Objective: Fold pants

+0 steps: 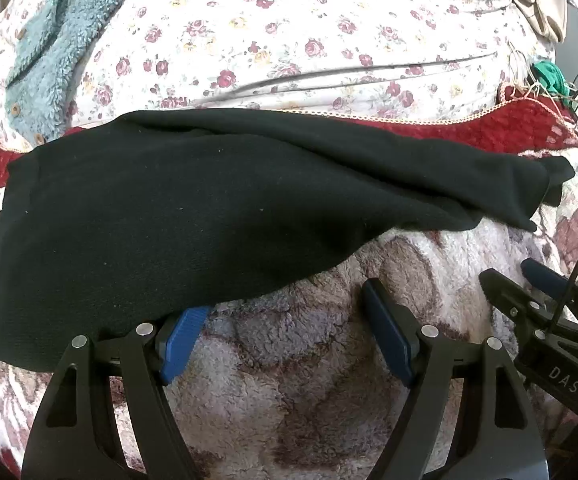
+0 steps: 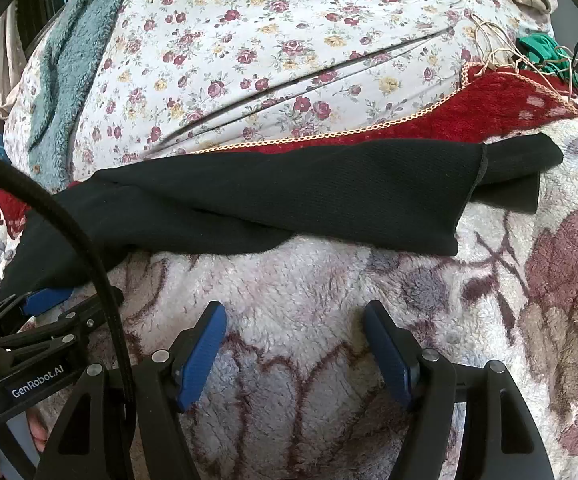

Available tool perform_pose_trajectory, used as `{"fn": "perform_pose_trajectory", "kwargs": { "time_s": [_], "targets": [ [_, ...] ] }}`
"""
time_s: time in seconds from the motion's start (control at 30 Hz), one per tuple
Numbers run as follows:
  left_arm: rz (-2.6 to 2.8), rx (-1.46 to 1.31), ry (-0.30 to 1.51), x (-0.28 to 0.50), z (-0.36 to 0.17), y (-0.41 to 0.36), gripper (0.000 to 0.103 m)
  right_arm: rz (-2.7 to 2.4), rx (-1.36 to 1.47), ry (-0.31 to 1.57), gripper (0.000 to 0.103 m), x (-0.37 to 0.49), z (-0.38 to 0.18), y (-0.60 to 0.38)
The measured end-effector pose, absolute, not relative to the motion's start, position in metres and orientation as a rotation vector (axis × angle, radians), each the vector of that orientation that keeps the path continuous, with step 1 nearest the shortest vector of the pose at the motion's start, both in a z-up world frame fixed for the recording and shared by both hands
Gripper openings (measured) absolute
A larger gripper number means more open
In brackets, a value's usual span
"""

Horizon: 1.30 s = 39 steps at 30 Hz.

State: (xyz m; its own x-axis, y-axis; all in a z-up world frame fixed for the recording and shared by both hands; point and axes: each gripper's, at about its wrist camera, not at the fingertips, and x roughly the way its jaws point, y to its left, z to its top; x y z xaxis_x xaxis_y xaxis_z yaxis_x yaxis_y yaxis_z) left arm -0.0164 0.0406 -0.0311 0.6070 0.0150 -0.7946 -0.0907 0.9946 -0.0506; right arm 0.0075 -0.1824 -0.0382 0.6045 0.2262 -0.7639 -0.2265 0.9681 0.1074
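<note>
Left tongs (image 1: 285, 320): jaws spread wide, nothing between them; the left blue pad (image 1: 183, 338) sits at the near hem of the black pants, partly tucked under the cloth edge, the other pad over bare blanket.
Right tongs (image 2: 295, 340): jaws wide apart and empty, hovering over the plush blanket just short of the pants, not touching them.
Black pants (image 1: 177, 216): laid flat across the bed, legs folded one over the other, the wide waist end toward the left side, the leg cuffs (image 2: 505, 184) toward the right side.
Plush floral blanket (image 2: 297, 288): covers the near part of the bed and carries most of the pants.
Red blanket border (image 2: 501, 108): runs under the far edge of the pants, trimmed with a pale stitched edge.
Rose-print sheet (image 1: 289, 40): fills the far part of the bed.
Teal fleece garment (image 1: 57, 28): lies at the far left corner, well apart from the pants.
Green item with loose cords (image 2: 541, 54): at the far right edge; what it is cannot be told.
</note>
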Motion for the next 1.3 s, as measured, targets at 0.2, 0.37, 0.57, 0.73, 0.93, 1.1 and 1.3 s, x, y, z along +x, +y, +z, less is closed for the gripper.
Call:
{"fn": "perform_pose_trajectory", "kwargs": {
  "time_s": [0.2, 0.37, 0.57, 0.73, 0.93, 1.1, 1.3],
  "targets": [
    [-0.023, -0.065, 0.996, -0.011, -0.027, 0.052, 0.078, 0.285, 0.026, 0.91, 0.07, 0.016, -0.037, -0.185],
    [-0.002, -0.182, 0.944, -0.044, -0.004, 0.092, 0.076, 0.388, 0.075, 0.935, 0.069, 0.008, -0.025, -0.196],
    [0.059, -0.091, 0.871, -0.077, 0.014, 0.117, 0.076, 0.375, 0.277, 0.938, 0.068, 0.017, -0.013, -0.225],
    [0.092, -0.117, 0.87, -0.089, 0.007, 0.137, 0.076, 0.322, 0.486, 1.012, 0.067, 0.043, -0.026, -0.243],
    [0.133, -0.175, 0.919, -0.093, -0.016, 0.156, 0.076, 0.348, 0.735, 0.981, 0.031, 0.063, -0.042, -0.259],
    [0.146, -0.2, 0.922, -0.09, -0.022, 0.162, 0.076, 0.388, 0.618, 0.857, 0.017, 0.081, -0.009, -0.248],
    [0.136, -0.188, 0.903, -0.087, -0.02, 0.157, 0.076, 0.378, 0.499, 0.799, 0.015, 0.131, 0.019, -0.23]
  ]
}}
